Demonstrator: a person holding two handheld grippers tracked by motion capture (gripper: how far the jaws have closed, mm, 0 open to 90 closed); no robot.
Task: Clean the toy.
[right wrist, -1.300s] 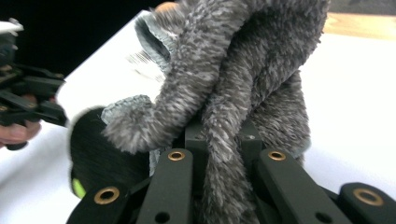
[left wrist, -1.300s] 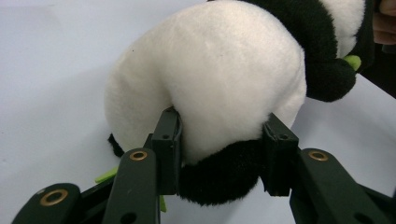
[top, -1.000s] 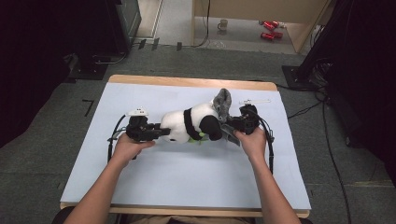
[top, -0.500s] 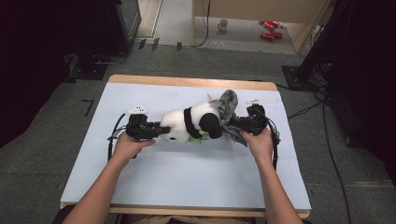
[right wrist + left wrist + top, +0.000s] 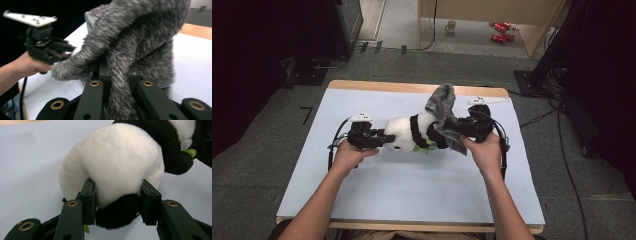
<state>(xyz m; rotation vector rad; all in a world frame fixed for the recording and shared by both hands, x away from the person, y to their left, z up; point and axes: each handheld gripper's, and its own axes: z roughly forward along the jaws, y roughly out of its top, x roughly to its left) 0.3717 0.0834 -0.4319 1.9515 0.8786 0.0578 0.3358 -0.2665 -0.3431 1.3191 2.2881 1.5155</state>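
A black-and-white plush panda (image 5: 404,132) lies on its side mid-table, with a green bit under it. My left gripper (image 5: 388,140) holds its white rear end. In the left gripper view the pads (image 5: 87,195) press into the panda (image 5: 117,157) by a black paw, though the jaws have just been opening a little. My right gripper (image 5: 451,129) is at the panda's other end, shut on a grey fuzzy cloth (image 5: 441,102) that stands up above it. In the right gripper view the cloth (image 5: 140,30) drapes over the closed jaws of that gripper (image 5: 117,72), with the left gripper (image 5: 47,46) beyond.
The white table (image 5: 412,185) has bare surface in front of and around the panda. On the floor beyond stand a mug (image 5: 451,26) and red items (image 5: 498,31). Cables (image 5: 557,130) run along the floor to the right.
My right gripper has risen and drawn the grey cloth up, so it now stands taller over the panda's head end. The left hand has stayed put.
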